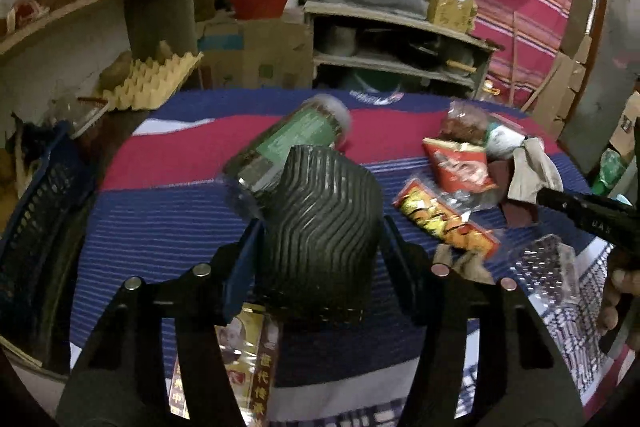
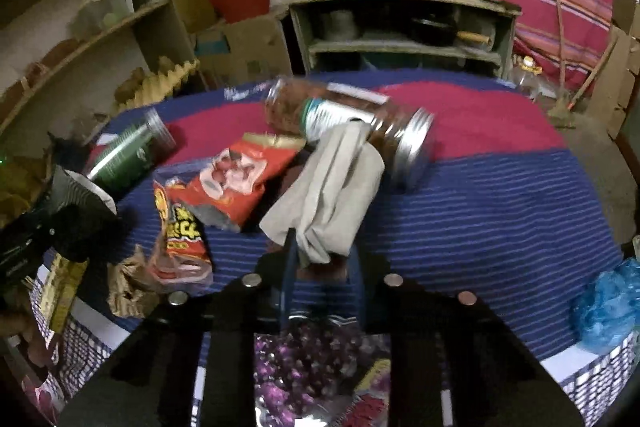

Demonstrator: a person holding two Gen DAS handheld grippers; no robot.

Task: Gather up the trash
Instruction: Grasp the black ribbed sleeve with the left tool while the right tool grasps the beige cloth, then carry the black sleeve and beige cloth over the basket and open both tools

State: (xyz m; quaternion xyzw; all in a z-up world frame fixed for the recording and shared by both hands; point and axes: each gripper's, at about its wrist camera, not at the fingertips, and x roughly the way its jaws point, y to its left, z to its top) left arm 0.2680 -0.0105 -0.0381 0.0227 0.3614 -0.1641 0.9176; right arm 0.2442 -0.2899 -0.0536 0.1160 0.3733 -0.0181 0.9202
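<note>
So in your left wrist view, the left claw (image 1: 320, 227) is clamped on a black ribbed cup (image 1: 322, 227), one finger on each side of it. Just past the cup a green-label bottle (image 1: 288, 143) lies tilted on the striped cloth (image 1: 160, 219). Off to the claw's right there's a pile: a red snack bag (image 1: 460, 167), an orange wrapper (image 1: 444, 219) nearer you, and a clear blister tray (image 1: 548, 267) nearest. A blue basket (image 1: 36, 211) sits at the far left. Your other tool pokes in from the right edge holding a beige rag (image 1: 532, 171).

Then in your right wrist view, the right claw (image 2: 320, 259) is pinched on that beige rag (image 2: 324, 187), which stands up between the fingers. Right behind the rag a jar (image 2: 360, 123) with a metal lid lies on its side. Left of the claw are the red snack bag (image 2: 236, 183), the orange wrapper (image 2: 180, 231) and a crumpled brown paper (image 2: 128, 287). Further left, the green-label bottle (image 2: 128, 155) and the black cup (image 2: 80, 203) in your left tool. A blue plastic bag (image 2: 608, 307) sits far right.
</note>
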